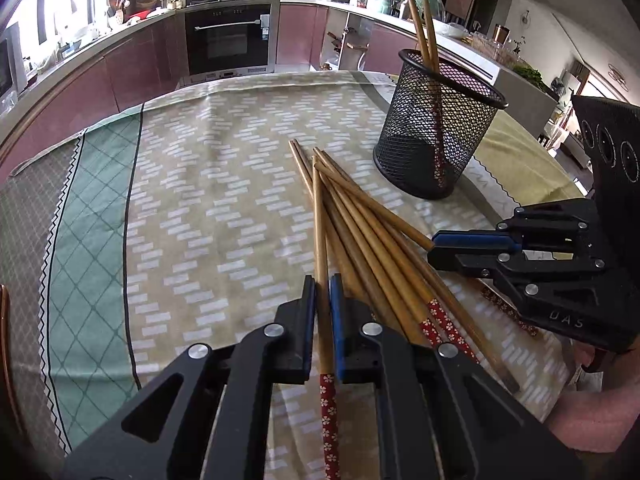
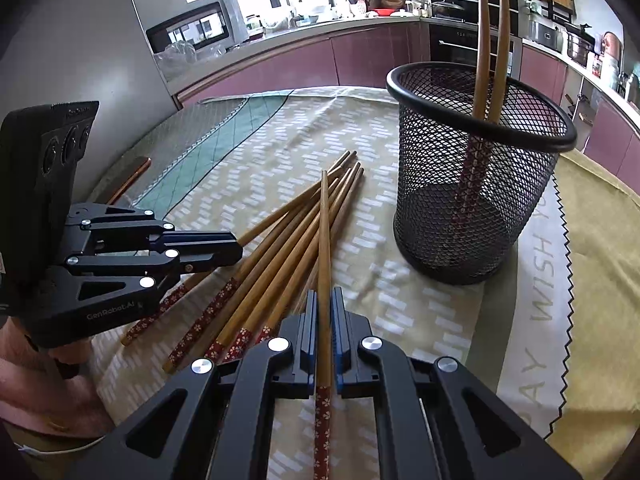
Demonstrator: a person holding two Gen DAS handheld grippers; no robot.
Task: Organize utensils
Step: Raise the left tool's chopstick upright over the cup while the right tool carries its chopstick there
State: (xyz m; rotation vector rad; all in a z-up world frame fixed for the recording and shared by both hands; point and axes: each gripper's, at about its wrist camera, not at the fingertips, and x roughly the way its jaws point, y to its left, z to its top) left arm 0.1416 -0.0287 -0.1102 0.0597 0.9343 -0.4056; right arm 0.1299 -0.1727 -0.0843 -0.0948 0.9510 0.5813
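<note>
Several wooden chopsticks (image 1: 372,240) with red flowered ends lie fanned out on the tablecloth, and the same pile (image 2: 280,240) shows in the right wrist view. My left gripper (image 1: 322,286) is shut on one chopstick (image 1: 319,220) from the pile. My right gripper (image 2: 325,300) is shut on another chopstick (image 2: 325,220). Each gripper shows in the other's view, the right gripper (image 1: 433,249) and the left gripper (image 2: 239,249), both low over the pile. A black mesh cup (image 1: 436,128) (image 2: 476,184) stands upright just behind the pile and holds two chopsticks.
The patterned tablecloth (image 1: 200,200) covers a round table. A yellow-green cloth (image 2: 600,260) lies under and past the cup. A wooden chair back (image 2: 128,180) rises at the table's left edge. Kitchen counters and an oven (image 1: 230,40) stand beyond the table. A pink sleeve (image 1: 592,420) is at the near right.
</note>
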